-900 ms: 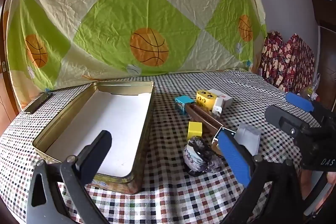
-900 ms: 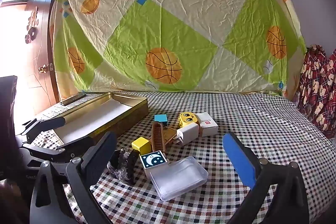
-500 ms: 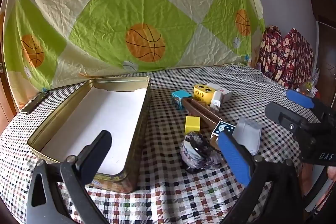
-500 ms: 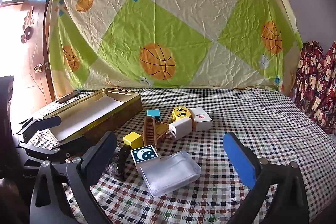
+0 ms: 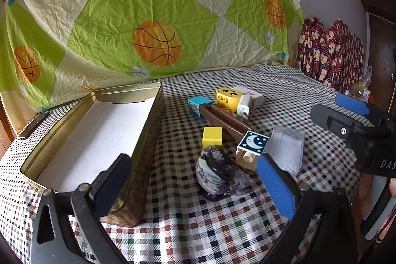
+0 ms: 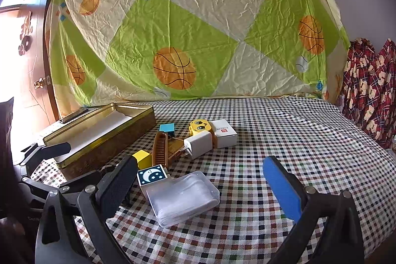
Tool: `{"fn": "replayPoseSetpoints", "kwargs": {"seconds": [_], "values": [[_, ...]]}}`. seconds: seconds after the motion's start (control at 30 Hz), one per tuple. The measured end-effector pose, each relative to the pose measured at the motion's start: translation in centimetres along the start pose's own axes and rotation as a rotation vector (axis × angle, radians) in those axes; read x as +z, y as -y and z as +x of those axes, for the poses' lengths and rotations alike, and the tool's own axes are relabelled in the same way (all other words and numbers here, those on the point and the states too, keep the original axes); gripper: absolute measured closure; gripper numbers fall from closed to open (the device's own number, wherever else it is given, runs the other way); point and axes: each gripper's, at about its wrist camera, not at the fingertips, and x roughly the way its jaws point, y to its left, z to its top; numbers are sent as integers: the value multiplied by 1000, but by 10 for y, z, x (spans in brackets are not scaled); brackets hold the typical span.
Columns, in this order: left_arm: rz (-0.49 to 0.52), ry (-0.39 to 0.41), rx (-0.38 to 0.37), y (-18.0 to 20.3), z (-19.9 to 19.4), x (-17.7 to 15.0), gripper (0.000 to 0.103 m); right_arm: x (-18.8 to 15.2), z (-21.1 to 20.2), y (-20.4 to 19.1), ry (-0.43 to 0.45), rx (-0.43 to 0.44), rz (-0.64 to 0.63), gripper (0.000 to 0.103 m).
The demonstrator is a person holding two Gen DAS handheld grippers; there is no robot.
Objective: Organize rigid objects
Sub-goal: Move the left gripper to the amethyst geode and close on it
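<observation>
An open gold tin (image 5: 148, 115) (image 6: 104, 147) with a white bottom sits at the left of the checked table. Right of it lies a loose cluster: a dark scrunchie (image 5: 217, 172), a yellow cube (image 5: 212, 137) (image 6: 142, 158), a moon block (image 5: 253, 141) (image 6: 152, 175), a brown comb (image 5: 222, 119) (image 6: 159, 149), a clear plastic case (image 5: 287, 150) (image 6: 183, 197), a blue block (image 5: 198, 105) (image 6: 167, 128), a yellow face block (image 5: 227, 97) (image 6: 199, 126), a white charger (image 6: 199, 144) and a white box (image 6: 224, 132). My left gripper (image 5: 193, 187) stands open before the scrunchie. My right gripper (image 6: 198, 187) stands open over the clear case.
A basketball-print sheet (image 5: 153, 16) hangs behind the table. Red patterned cloth (image 6: 371, 85) lies at the far right. A dark flat strip (image 5: 33, 124) rests at the table's left edge behind the tin. The checked cloth (image 6: 297, 140) right of the cluster is bare.
Both grippers have moved forward, towards the cluster, so the objects look larger and nearer. Both stay open and nothing on the table has moved.
</observation>
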Motion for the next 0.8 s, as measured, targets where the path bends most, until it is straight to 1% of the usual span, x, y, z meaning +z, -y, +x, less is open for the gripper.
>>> {"fn": "replayPoseSetpoints", "kwargs": {"seconds": [0.23, 0.33, 0.43, 0.5, 0.57, 0.7, 0.8], "values": [[25, -36, -33, 9, 7, -1, 1, -7, 8, 8, -26, -3, 13, 1], [30, -73, -38, 10, 13, -1, 2, -10, 13, 9, -41, -12, 2, 1], [25, -103, -50, 10, 17, -1, 2, -13, 19, 10, -60, -46, -11, 1], [34, -124, -58, 12, 21, 0, 2, -13, 20, 12, -67, -27, -6, 1], [38, -153, -65, 13, 26, -1, 8, -13, 20, 11, -66, -18, -16, 1], [74, -189, -64, 20, 32, 2, 9, -8, 23, 5, -76, -52, -86, 1], [97, -214, -71, 25, 38, 5, 18, -4, 25, 4, -78, -53, -115, 1]]}}
